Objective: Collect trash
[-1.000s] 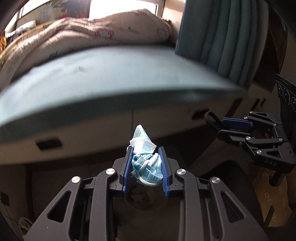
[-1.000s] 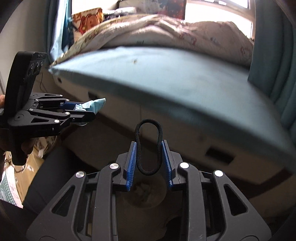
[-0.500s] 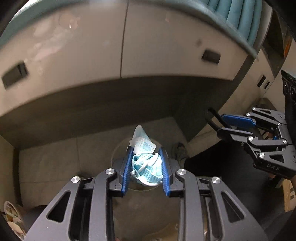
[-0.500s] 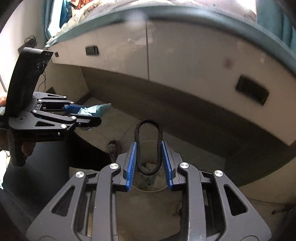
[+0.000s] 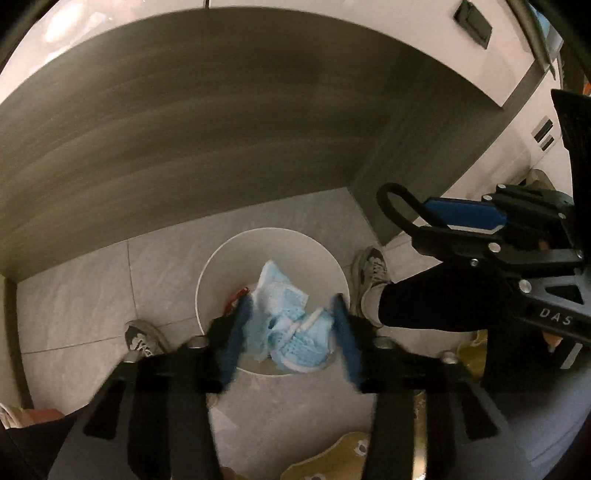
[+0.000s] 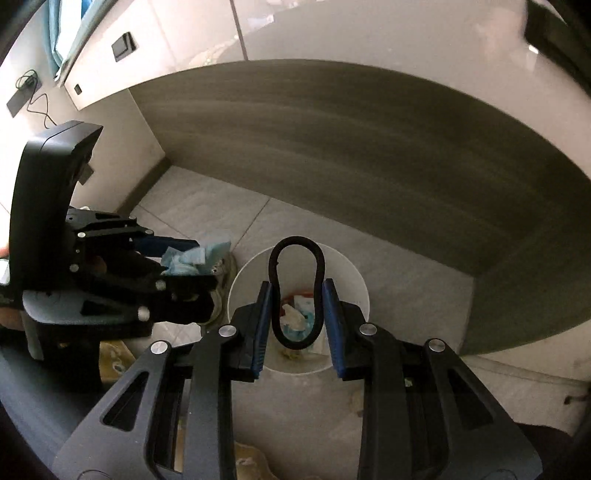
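Note:
My left gripper (image 5: 290,325) is above the white round bin (image 5: 221,266) on the floor. Its jaws stand wide apart, and the crumpled blue face mask (image 5: 291,325) sits loose between them over the bin mouth. In the right wrist view the mask (image 6: 192,256) still shows at the left gripper's (image 6: 188,258) tips. My right gripper (image 6: 297,306) is shut on a black hair tie (image 6: 295,291) and holds it over the bin (image 6: 351,280), which has trash in it. The right gripper also shows in the left wrist view (image 5: 413,218).
The bin stands on grey floor tiles (image 5: 81,288) in front of a dark bed base (image 5: 221,129) with white drawers (image 6: 332,29) above. The person's shoes (image 5: 369,273) flank the bin. A yellow slipper (image 5: 332,458) lies near the bottom edge.
Both grippers have tilted down and moved over the bin. The left jaws have opened from a tight hold on the mask. The right gripper still holds the hair tie.

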A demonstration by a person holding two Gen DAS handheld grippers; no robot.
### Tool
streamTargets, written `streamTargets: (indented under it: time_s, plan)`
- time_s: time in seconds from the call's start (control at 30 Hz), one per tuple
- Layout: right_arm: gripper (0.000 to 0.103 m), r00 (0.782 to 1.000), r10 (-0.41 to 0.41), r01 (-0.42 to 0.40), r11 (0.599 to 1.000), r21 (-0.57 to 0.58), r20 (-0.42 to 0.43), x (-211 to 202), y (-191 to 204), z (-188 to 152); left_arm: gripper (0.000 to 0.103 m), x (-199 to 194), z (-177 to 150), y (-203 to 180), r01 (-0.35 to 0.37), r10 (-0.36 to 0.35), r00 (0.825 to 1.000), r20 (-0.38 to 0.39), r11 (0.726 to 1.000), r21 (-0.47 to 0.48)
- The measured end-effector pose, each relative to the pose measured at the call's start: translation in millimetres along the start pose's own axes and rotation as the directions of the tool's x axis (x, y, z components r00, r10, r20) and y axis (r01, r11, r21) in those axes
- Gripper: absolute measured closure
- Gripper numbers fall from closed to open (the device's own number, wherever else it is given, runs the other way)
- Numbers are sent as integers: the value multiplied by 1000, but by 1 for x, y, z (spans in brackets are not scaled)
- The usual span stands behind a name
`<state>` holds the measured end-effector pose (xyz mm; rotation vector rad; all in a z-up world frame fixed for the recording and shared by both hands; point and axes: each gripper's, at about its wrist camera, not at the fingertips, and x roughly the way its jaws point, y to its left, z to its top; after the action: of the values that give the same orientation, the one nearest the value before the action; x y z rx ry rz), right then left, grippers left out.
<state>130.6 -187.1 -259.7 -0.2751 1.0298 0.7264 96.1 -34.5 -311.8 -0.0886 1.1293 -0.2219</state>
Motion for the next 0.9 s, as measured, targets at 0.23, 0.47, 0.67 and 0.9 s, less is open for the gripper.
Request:
streamTargets:
  time_s: [0.23,0.47,0.67,0.9]
  plan:
    - [77,999,8,-8,1000,-1,-46,22,-8,2,6,3,15,12,-49,49,999,13,999,-12]
    - [77,994,30,-35,998,-46,-106,46,-4,5,6,-10,28,46,-67,72,995,63,995,-75]
    - [5,993,-1,-9,996,-85,-114,59,6,8,6,-14,34,59,-67,76,994,77,990,-121]
    - [5,996,-24,22,1000,-23,-85,52,-9,11,6,-26,32,54,-78,90,991,104,991,-112]
